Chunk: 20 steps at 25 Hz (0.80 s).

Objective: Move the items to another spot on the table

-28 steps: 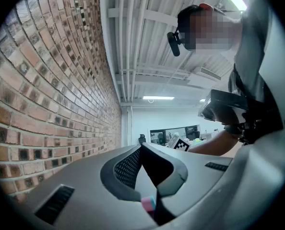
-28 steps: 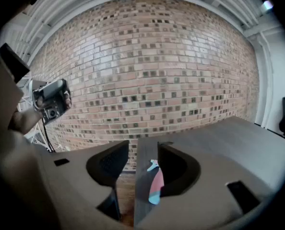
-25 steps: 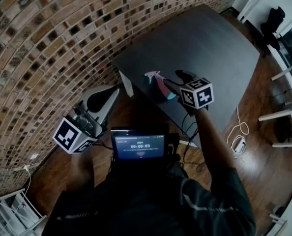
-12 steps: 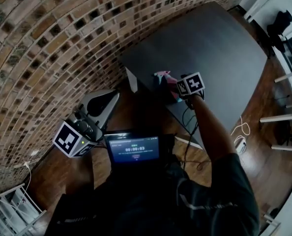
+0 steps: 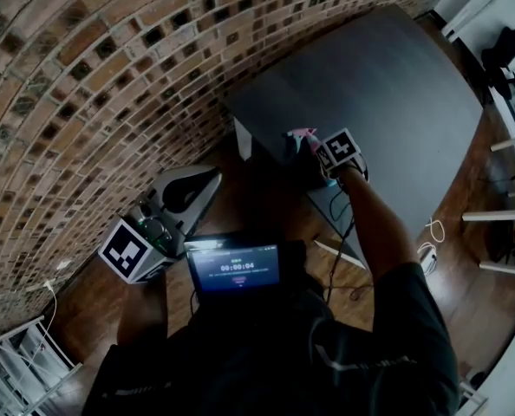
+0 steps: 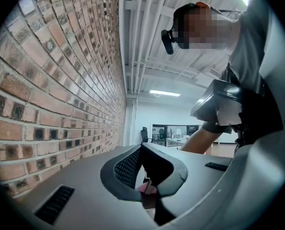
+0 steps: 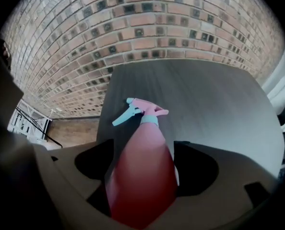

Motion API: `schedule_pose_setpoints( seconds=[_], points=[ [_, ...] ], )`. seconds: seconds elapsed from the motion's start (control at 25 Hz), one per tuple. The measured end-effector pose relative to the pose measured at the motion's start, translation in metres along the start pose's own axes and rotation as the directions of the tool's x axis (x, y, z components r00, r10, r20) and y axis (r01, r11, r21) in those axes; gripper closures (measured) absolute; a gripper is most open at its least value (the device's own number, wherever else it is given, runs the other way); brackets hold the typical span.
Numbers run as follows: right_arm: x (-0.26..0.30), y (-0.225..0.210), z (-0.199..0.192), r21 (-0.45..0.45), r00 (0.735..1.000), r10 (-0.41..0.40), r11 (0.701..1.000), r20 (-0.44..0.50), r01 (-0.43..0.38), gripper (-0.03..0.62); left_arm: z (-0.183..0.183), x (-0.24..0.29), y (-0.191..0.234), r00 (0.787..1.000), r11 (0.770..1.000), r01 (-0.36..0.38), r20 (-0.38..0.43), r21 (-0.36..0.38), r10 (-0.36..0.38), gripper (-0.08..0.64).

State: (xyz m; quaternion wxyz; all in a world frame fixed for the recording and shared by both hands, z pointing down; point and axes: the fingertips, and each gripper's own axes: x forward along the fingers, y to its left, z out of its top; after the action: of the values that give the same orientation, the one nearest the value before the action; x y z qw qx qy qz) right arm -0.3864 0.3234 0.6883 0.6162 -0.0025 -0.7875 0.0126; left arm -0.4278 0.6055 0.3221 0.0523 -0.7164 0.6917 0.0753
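One pink plastic spray bottle, clamped by right gripper fingers, over dark table's near-left corner; left gripper fingers seemingly together.

Right arm stretched forward, the person holds the grey two-jaw right gripper, topped by its square-marker cube, with its jaws clamped on a pink plastic spray bottle that fills the gap between them. The grey left gripper hangs low beside the body, angled upward, jaws closed together on nothing.
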Motion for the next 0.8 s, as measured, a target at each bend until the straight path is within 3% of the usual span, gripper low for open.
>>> schedule_pose_setpoints(
  seconds=[0.2,0.44,0.64,0.8],
  points=[
    [0.007,-0.003,-0.005,-0.020,0.999,-0.016,1.000,-0.049,0.015,0.201,-0.006,0.000,0.007,1.000,1.000,-0.012,-0.008,-0.021,0.011,0.563],
    [0.009,-0.003,-0.011,0.018,0.999,-0.034,0.999,-0.036,0.035,0.212,-0.011,-0.004,0.008,1.000,1.000,-0.001,-0.005,-0.029,0.001,0.563],
    [-0.002,-0.003,-0.007,0.065,0.999,-0.008,0.998,0.050,0.005,0.216,-0.007,0.001,0.007,1.000,0.999,0.011,-0.005,-0.031,-0.012,0.563],
    [-0.030,-0.005,-0.005,0.121,0.987,-0.013,0.993,0.158,-0.007,0.216,-0.004,0.013,0.002,0.996,0.996,0.085,0.007,-0.028,-0.085,0.563]
  ],
)
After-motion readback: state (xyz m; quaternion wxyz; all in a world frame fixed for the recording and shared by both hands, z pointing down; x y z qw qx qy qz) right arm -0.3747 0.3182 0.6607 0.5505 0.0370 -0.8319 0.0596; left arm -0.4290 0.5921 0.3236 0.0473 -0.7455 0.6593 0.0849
